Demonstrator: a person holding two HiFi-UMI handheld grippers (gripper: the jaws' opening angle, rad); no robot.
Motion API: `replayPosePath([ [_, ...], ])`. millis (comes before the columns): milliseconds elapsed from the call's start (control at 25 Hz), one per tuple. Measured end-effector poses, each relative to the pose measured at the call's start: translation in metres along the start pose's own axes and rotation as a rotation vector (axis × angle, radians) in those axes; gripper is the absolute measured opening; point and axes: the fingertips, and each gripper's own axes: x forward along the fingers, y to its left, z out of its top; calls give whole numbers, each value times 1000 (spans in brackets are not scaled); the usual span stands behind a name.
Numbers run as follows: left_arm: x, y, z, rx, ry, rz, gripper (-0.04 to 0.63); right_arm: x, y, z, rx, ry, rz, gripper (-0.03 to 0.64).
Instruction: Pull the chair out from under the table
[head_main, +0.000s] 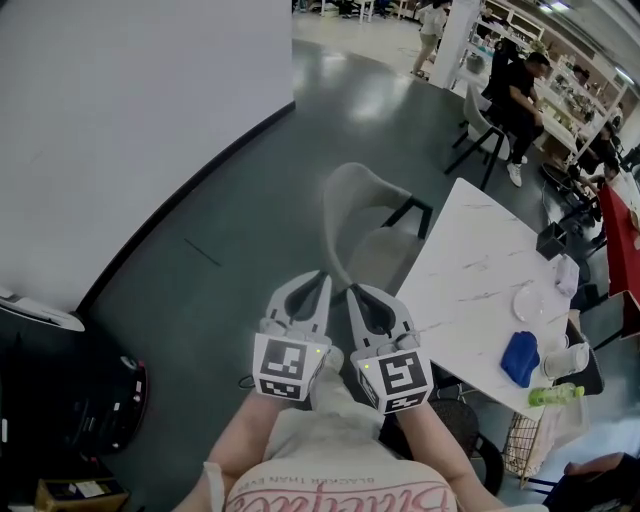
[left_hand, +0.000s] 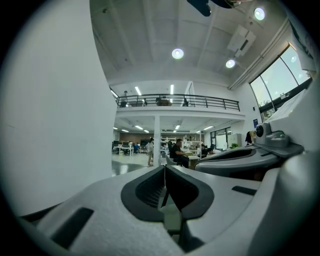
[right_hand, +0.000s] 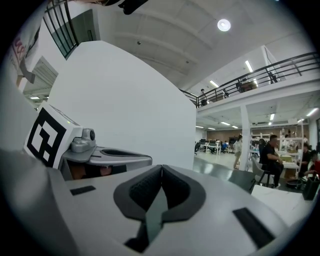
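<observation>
Left tongs (head_main: 322, 279), right tongs (head_main: 353, 291) at chair (head_main: 362, 205)

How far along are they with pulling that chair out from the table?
Done: the left gripper and right gripper look clamped side by side on the near edge of the chair back. In hand: the pull itself; most of the seat already shows clear of the table edge. Left: perhaps a little more pulling, then letting go.
</observation>
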Motion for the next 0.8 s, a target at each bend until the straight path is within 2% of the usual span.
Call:
replayPosePath([
  [440, 121, 30, 3, 1, 29, -49, 6, 83, -87, 4, 10, -4, 7, 3],
  [800, 198, 53, -9, -21, 77, -45, 9, 132, -151, -8, 44, 13, -15, 3],
])
